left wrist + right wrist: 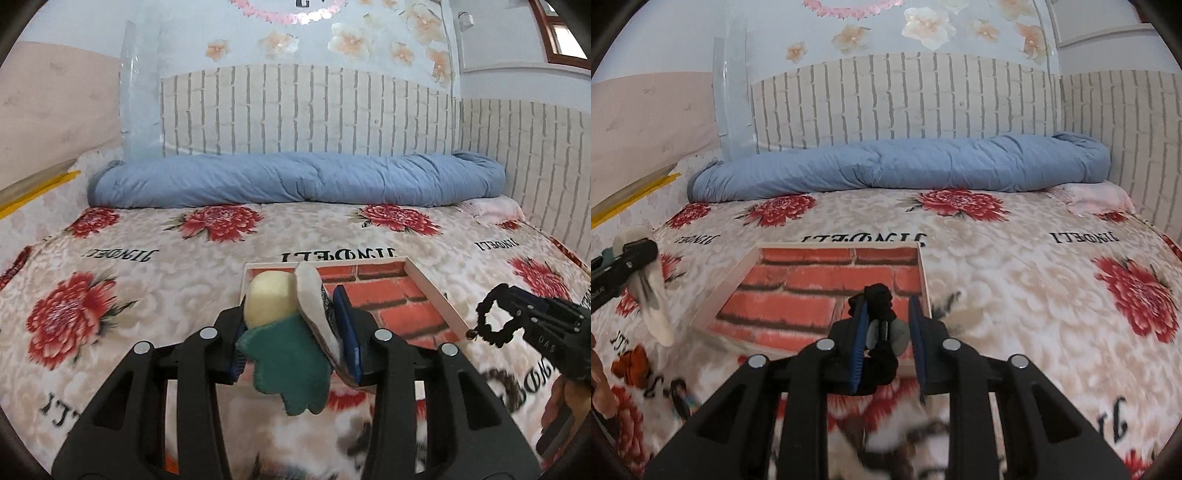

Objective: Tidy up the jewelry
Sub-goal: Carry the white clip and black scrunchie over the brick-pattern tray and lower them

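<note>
My left gripper [295, 325] is shut on a felt doll ornament [284, 332] with a cream head, green body and white wing, held above the near left corner of a shallow white tray [432, 291] lined with red brick pattern. My right gripper [888, 325] holds a black beaded bracelet [879, 306] between its blue pads, above the tray's near right corner [925, 273]. In the left wrist view the right gripper [491, 325] shows at the right with the bracelet loop [495, 321] hanging from it. In the right wrist view the left gripper [631, 258] shows at the left edge with the doll [653, 299].
The tray lies on a bed with a cream cover printed with red flowers [1015, 295]. A rolled blue quilt [295, 181] lies along the far wall. A brick-pattern wall panel [905, 99] stands behind. A yellow edge [37, 192] is at the far left.
</note>
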Demonstrator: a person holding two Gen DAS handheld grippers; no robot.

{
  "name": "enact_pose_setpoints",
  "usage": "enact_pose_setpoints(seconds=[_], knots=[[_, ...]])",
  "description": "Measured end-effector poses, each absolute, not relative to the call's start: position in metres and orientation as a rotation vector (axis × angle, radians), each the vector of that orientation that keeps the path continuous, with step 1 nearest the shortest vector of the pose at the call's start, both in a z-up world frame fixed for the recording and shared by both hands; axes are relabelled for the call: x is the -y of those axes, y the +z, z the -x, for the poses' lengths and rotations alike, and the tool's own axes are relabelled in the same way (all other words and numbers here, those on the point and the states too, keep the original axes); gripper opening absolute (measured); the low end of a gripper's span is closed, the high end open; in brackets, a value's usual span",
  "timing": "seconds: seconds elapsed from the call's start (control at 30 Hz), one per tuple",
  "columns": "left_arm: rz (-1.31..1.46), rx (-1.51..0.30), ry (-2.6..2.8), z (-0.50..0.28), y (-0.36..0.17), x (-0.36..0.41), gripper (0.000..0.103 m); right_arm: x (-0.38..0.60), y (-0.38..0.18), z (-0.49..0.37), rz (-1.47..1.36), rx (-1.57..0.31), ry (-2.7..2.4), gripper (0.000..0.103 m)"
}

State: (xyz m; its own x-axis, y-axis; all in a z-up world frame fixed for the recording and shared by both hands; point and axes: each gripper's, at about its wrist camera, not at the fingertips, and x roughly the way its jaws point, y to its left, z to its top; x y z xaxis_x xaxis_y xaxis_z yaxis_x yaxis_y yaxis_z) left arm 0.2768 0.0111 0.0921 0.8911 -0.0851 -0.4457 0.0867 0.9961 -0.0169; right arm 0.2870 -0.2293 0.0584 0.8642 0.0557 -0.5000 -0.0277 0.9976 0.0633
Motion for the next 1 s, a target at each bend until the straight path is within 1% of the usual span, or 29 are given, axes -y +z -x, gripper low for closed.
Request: enact_pose_setpoints(seconds=[0.2,0.5,0.67,0.83,0.93,1.0], knots=[[0.021,-0.561,-0.103,-0.345,0.072,-0.001,0.040,0.224,0.041,-0.345,-0.053,-0.600,0.041,0.023],[-0.056,-0.660,-0.084,-0.432,0.037,0.021,0.040,0.224,0.013,-0.440,-0.085,-0.706,0.010,0.023],[-0.012,-0.786,-0.061,-0.491,0.006,0.010,0.040,0.219,-0.003,-0.483,-0.048,-0.759,-0.011,0.023],[0.055,-0.933,-0.071,-0.529,-0.019,-0.002,0.040,0.221,-0.012,-0.514,-0.052,-0.824,-0.013,0.023],[0.066,-0.990,-0.085,-0.539,-0.026,0.000,0.040,0.223,-0.020,-0.530,-0.057,-0.900,-0.018,0.023],[0.043,-0.994,-0.079,-0.539,-0.027,0.004,0.041,0.223,-0.027,-0.537,-0.062,-0.946,-0.020,0.023]])
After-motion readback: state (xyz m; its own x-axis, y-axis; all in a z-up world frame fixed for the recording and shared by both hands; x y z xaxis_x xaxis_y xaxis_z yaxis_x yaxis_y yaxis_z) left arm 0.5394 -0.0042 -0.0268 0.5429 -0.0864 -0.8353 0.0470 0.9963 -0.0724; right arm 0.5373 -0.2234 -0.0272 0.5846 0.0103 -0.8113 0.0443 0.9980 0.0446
